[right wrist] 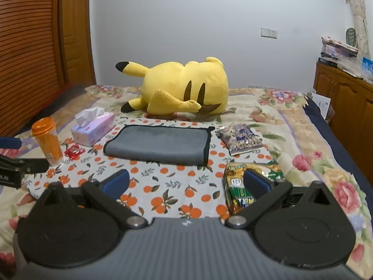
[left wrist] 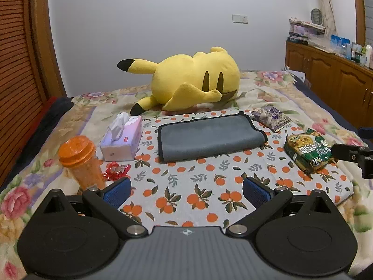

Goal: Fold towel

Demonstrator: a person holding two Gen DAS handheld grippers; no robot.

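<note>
both my grippers hang spread wide and empty above the orange-print cloth (left wrist: pixel 186 186), left gripper (left wrist: pixel 186 192) over its near edge and right gripper (right wrist: pixel 186 183) partly over the green snack bag (right wrist: pixel 235 186). grey towel (left wrist: pixel 209 137) with black trim lies already folded over on the cloth's far part, well apart from both sets of fingers, between the tissue box (left wrist: pixel 122 140) on its left and the purple packet (left wrist: pixel 271 117) on its right. orange-lidded bottle (left wrist: pixel 80 161) stands upright by a red wrapper (left wrist: pixel 116 170); yellow plush toy (left wrist: pixel 188 81) lies on the bed behind the towel.
</note>
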